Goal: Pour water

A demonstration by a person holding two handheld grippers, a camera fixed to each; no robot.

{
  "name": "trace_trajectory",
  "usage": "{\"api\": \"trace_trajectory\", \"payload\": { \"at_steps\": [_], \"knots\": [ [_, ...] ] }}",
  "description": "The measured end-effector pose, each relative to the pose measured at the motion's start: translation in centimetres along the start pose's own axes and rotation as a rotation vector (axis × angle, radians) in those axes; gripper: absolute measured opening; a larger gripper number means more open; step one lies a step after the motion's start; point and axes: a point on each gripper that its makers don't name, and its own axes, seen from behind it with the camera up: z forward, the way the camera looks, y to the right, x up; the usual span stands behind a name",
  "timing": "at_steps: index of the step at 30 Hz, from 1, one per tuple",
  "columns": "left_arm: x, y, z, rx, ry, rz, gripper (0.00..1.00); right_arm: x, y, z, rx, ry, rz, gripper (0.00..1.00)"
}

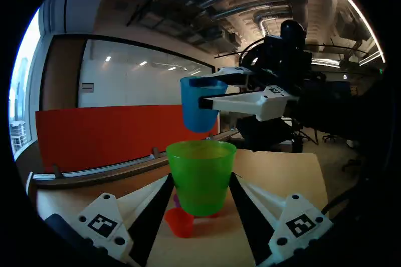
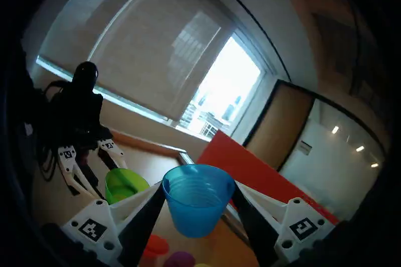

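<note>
Above the worktop (image 1: 280, 167), the left gripper (image 1: 201, 179) is pinching the green cup (image 1: 201, 189) mid-wall in its jaws while the right gripper (image 2: 198, 189) is clamping the blue cup (image 2: 195, 209) higher, nearby; both likely light, thin, crushable

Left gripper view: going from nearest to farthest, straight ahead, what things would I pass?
green cup → blue cup → red panel → glass wall
</note>
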Motion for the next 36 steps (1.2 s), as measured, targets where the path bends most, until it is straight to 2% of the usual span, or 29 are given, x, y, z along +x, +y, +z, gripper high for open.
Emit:
{"api": "trace_trajectory", "payload": {
  "at_steps": [5, 12, 20, 23, 36],
  "knots": [
    [0.1, -0.1, -0.1, 0.002, 0.001, 0.002, 0.79, 0.0, -0.1, -0.2, 0.025, 0.004, 0.13, 0.91],
    [0.2, -0.3, -0.1, 0.005, 0.001, 0.003, 0.79, -0.8, -0.4, -0.6, 0.034, -0.023, 0.218, 0.91],
    [0.4, -0.4, -0.1, 0.007, 0.002, 0.003, 0.79, -1.6, -0.4, -0.9, 0.037, -0.049, 0.351, 0.91],
    [0.4, -0.4, -0.2, 0.009, 0.0, 0.004, 0.79, -1.5, -0.2, -1.1, 0.036, -0.045, 0.378, 0.91],
    [0.0, -0.5, -0.2, 0.004, -0.014, -0.006, 0.79, -2.1, -0.8, -1.9, 0.037, -0.067, 0.376, 0.91]
  ]
}}
